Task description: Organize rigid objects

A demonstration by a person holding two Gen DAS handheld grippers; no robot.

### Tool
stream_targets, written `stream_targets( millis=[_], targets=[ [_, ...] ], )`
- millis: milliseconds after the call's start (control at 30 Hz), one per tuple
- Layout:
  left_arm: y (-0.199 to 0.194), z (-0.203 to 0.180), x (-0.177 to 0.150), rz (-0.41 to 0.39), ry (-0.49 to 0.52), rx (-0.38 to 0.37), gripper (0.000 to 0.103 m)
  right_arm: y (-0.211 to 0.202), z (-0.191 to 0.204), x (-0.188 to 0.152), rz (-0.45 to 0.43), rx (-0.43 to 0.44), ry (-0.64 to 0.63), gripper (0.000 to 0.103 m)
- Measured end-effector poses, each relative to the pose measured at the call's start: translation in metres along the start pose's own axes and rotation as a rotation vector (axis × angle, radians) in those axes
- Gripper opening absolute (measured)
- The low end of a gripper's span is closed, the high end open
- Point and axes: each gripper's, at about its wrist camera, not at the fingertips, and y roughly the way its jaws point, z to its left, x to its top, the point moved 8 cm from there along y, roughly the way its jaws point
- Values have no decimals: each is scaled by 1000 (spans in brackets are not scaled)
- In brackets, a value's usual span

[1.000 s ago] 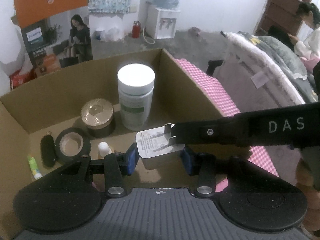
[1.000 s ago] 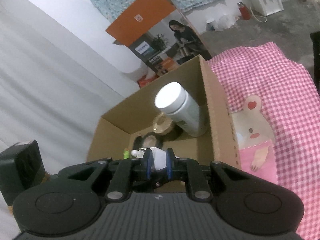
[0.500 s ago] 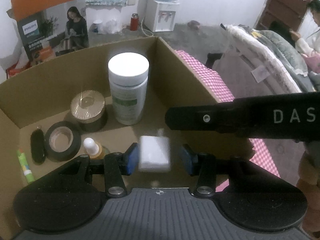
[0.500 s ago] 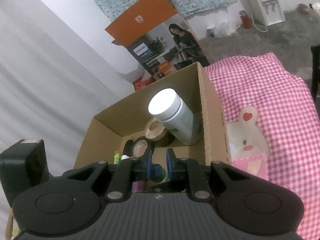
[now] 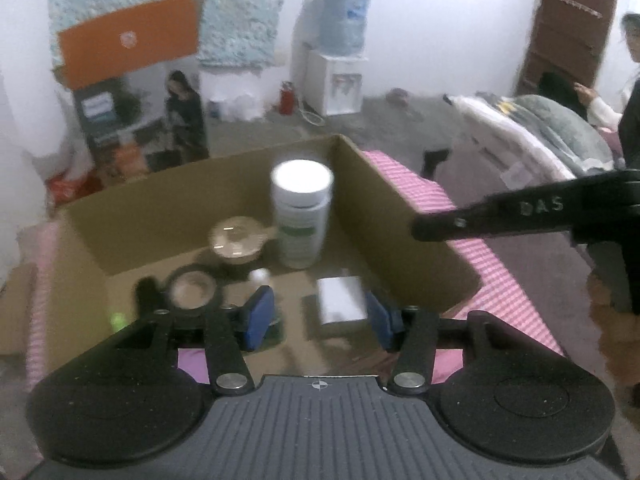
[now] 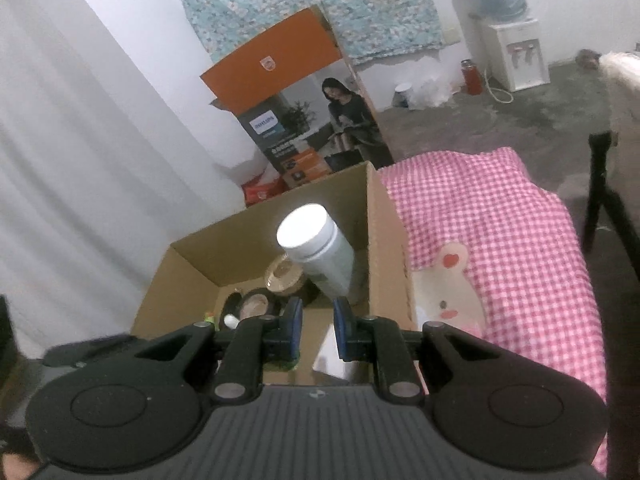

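Left wrist view: left gripper with jaws apart, just been widening, nothing pinched; white charger lying flat on the floor of the box, below and between the blue pads, clear of both as far as the blur allows. Behind it a white bottle upright, a round gold-lidded jar just left of it, a tape roll nearer, a small dropper beside that. Right gripper's finger reaching in from the right edge above the box wall. Right wrist view: right gripper with jaws nearly together and empty, only a narrow gap; charger seen past the right pad, on the box floor. Pink checked cloth to the right of the box. Judging by looks: charger light, stiff, smooth plastic, a little slippery; best pinched across its two broad flat faces, not the prongs. Bottle bulkier, top-heavy; best gripped around the body under the cap.
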Motion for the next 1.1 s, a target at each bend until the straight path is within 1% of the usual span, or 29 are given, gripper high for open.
stream_targets(
  millis=[133,400,633,833,1100],
  targets=[
    [-17,16,-12,-15,1,62,52,-8,8,-15,14,14,-7,19],
    [-27,36,-33,6,-29,136,56,-11,30,-36,50,5,-58,20],
    [-33,43,-33,-22,-2,194,62,-3,46,-42,76,-12,-107,20],
    [-34,49,-33,-40,10,213,66,5,52,-44,99,-20,-133,20],
    [-32,52,-34,-54,21,229,67,14,57,-44,114,-42,-174,20]
  ],
)
